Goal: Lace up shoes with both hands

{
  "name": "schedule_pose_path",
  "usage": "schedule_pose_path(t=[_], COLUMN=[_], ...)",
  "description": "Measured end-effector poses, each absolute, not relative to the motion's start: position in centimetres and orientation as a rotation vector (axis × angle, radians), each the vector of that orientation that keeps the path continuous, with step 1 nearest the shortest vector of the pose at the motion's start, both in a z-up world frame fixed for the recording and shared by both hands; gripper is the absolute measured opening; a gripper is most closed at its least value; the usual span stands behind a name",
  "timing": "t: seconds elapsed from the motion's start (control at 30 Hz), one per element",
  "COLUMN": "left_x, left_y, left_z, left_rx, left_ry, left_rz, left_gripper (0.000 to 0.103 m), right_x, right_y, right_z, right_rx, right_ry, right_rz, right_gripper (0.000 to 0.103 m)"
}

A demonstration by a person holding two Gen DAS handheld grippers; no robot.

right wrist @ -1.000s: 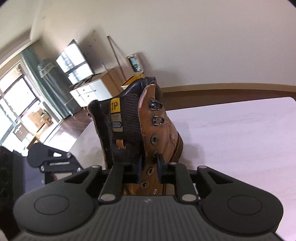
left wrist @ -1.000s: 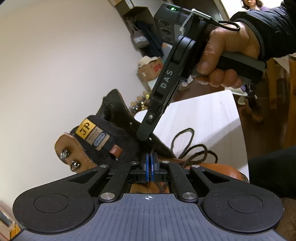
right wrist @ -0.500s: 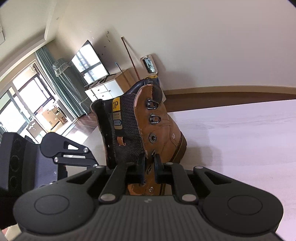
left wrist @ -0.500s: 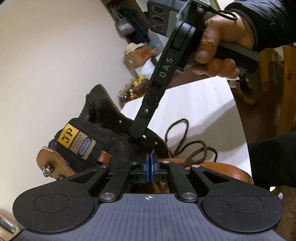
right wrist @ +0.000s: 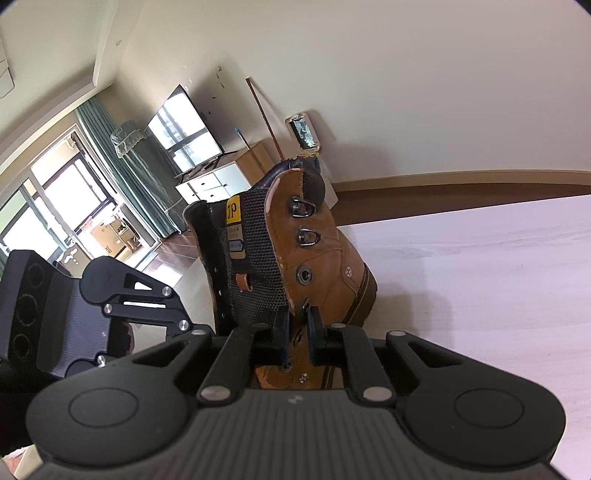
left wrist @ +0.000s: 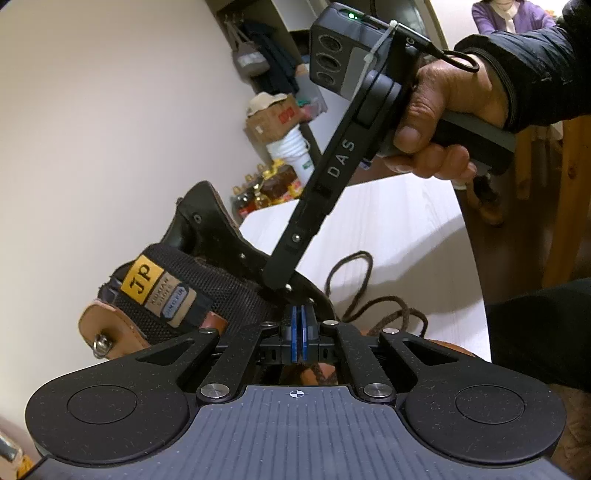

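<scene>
A brown leather boot [right wrist: 325, 258] with a black mesh tongue [left wrist: 184, 288] and a yellow label stands on the white table [right wrist: 480, 277]. My right gripper [right wrist: 298, 328] is shut on the boot's eyelet flap, one finger on each side of the leather edge. In the left wrist view its tip [left wrist: 277, 284] presses that flap, with a hand [left wrist: 443, 110] on the handle. My left gripper [left wrist: 298, 332] sits just in front of the tongue with its blue pads together and nothing visible between them. The dark brown lace [left wrist: 354, 288] lies looped on the table [left wrist: 388, 236] behind it.
The left device's linkage [right wrist: 136, 295] fills the lower left of the right wrist view. Beyond the table edge stand a cardboard box [left wrist: 273, 114], a white bucket [left wrist: 291, 155] and bottles. A person in purple [left wrist: 509, 14] stands far back, and a wooden chair [left wrist: 569, 206] stands right of the table.
Both views have tilted a little and the boot's tongue has shifted slightly in the left view. Both grippers keep the same hold and place.
</scene>
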State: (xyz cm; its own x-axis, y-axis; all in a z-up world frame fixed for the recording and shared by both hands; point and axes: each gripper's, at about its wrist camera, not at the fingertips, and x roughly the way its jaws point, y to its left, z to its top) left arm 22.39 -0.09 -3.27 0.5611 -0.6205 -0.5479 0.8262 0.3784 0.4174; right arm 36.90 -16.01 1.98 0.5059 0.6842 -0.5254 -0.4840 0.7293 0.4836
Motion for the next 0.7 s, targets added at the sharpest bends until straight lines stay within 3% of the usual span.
schedule_pose_path(t=[0.53,0.7], left_x=[23.2,23.7], left_y=[-0.8,-1.7], left_z=[-3.5,-3.8], left_rx=[0.693,0.711], left_ry=[0.343,0.341], left_rz=[-0.957,-0.948], left_gripper=[0.003,0.003], right_x=[36.7,36.4], right_y=[-16.1,-16.6], right_z=[1.9,2.0], right_rx=[0.293,0.288], right_ry=[0.756,0.735], right_rz=[0.717,0.730], right_gripper=[0.010,0.015])
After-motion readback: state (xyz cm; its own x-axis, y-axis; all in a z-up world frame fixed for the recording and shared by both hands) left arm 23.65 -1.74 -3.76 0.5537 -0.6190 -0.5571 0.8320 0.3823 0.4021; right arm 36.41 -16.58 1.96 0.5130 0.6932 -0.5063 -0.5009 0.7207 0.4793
